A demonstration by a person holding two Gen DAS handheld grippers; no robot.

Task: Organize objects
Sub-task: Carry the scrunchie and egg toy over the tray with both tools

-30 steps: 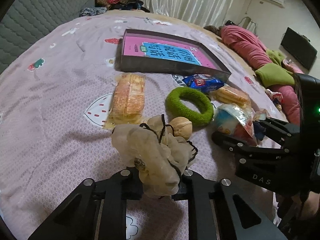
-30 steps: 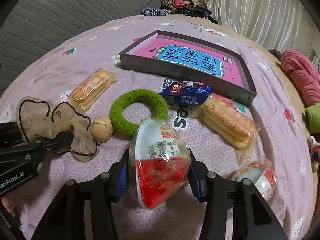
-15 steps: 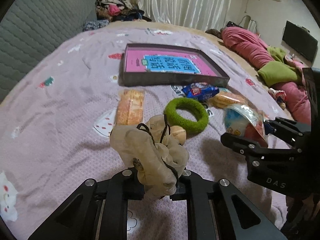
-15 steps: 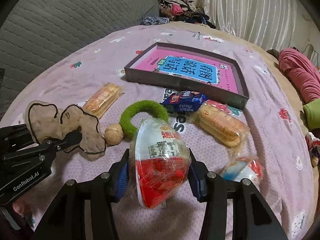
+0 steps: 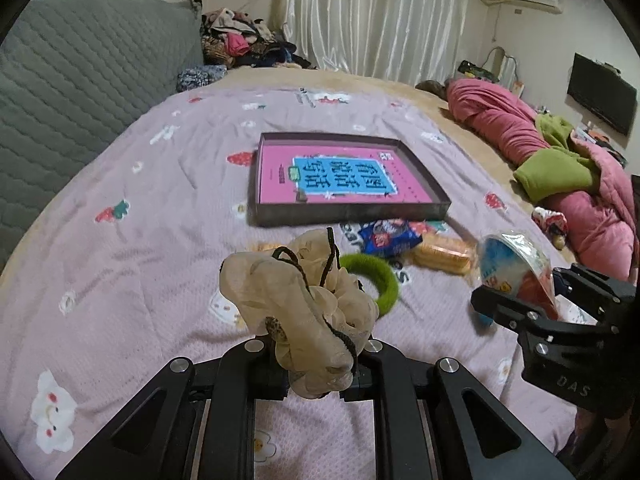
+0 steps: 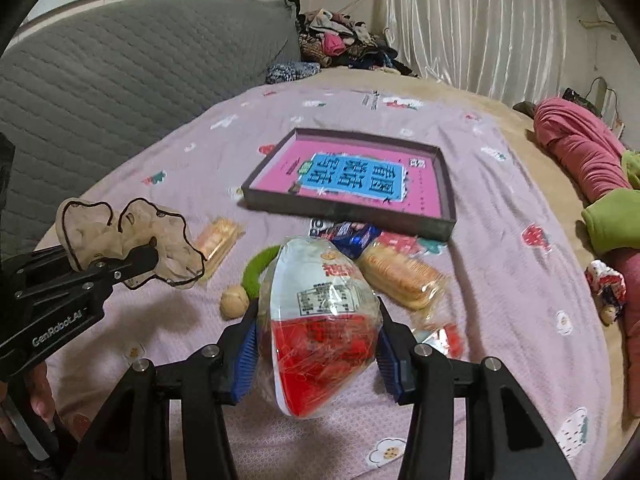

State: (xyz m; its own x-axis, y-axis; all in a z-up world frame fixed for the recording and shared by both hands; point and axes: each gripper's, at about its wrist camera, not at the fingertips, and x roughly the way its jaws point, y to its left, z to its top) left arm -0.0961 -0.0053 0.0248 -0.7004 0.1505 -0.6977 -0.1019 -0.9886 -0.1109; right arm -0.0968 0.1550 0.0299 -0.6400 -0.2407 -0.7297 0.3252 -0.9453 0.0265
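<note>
The left tongs [image 5: 316, 364] pinch a soft, floppy scrunchie [image 5: 296, 312]; the right tongs [image 6: 320, 356] clamp a light, crinkly snack packet [image 6: 320, 320] mid-body, likely slippery, above the bed [image 6: 500, 264].

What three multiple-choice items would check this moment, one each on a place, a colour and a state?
1. Where does the ring lie relative to the shallow box?
A. inside it
B. on the bedspread, on its near side
C. on the pink quilt

2. What colour is the ring?
A. green
B. blue
C. white

3. What is the right claw doing?
A. hanging open
B. shut on nothing
C. clamping a wrapped snack

Key: B, the ring sits on the bedspread short of the shallow box. A, it is plainly green. C, the right claw squeezes the wrapped snack between its blue pads; the left claw grips a beige scrunchie.
</note>
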